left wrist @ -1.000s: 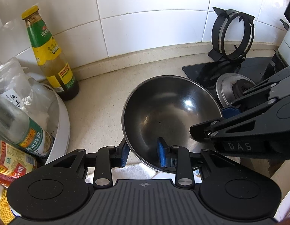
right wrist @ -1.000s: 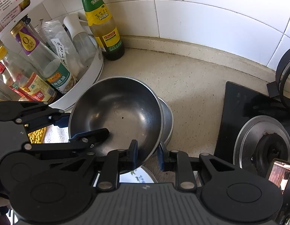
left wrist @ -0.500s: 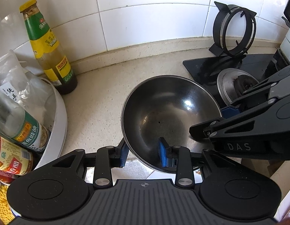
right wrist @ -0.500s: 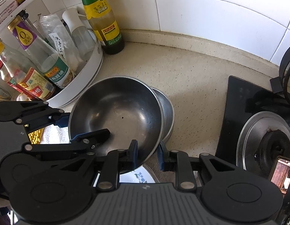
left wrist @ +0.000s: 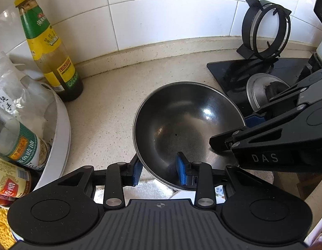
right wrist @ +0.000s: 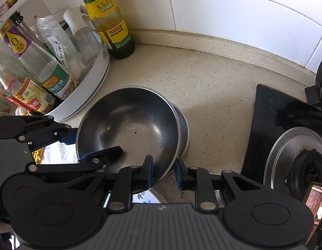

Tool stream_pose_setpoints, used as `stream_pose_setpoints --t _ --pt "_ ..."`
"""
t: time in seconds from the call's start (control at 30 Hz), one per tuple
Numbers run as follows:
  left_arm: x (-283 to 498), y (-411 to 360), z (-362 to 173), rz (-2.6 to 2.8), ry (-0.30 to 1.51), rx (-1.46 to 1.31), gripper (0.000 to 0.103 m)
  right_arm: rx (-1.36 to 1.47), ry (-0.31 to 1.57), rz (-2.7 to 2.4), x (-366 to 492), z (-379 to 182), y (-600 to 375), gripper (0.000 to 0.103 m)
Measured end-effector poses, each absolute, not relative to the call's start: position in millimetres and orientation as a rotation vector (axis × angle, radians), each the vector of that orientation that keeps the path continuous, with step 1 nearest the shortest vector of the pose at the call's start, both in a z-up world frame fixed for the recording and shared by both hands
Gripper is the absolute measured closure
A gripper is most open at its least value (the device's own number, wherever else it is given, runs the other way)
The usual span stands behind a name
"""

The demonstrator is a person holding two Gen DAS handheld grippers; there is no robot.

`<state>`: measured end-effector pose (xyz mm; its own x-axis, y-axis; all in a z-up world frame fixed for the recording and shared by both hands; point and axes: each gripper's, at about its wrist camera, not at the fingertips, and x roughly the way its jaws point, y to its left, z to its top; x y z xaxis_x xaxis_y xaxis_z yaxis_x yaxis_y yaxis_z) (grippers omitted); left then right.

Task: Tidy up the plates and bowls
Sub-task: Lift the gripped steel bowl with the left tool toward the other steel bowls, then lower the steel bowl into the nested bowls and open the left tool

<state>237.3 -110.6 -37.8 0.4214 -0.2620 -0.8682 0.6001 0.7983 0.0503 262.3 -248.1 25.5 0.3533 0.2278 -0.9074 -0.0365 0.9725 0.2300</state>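
A steel bowl [left wrist: 188,125] is held above the counter by both grippers. My left gripper [left wrist: 159,169] is shut on its near-left rim, one blue pad inside and one outside. My right gripper [right wrist: 163,173] is shut on its near-right rim in the same way, and it shows at the right of the left wrist view [left wrist: 234,133]. In the right wrist view the bowl [right wrist: 127,129] hangs over a second steel bowl [right wrist: 182,129] that stands on the counter. A patterned plate [right wrist: 148,196] lies below, mostly hidden.
A white rack [right wrist: 94,79] of sauce bottles stands at the left, with a tall green-capped bottle [left wrist: 52,58] beside it. A black stove top [right wrist: 286,125] with a burner and a pan support [left wrist: 265,27] lies at the right. The tiled wall is close behind.
Both grippers and the bowl have drawn back a little from the wall. The lower bowl shows more to the right of the held one. The grips are unchanged.
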Motion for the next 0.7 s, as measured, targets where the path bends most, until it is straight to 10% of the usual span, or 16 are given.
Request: stream_pose_setpoints --t 0.7 --pt "263.2 -94.3 -40.3 -0.561 0.967 0.363 0.049 0.187 1.176 0.141 279.6 19.4 -264.7 0.051"
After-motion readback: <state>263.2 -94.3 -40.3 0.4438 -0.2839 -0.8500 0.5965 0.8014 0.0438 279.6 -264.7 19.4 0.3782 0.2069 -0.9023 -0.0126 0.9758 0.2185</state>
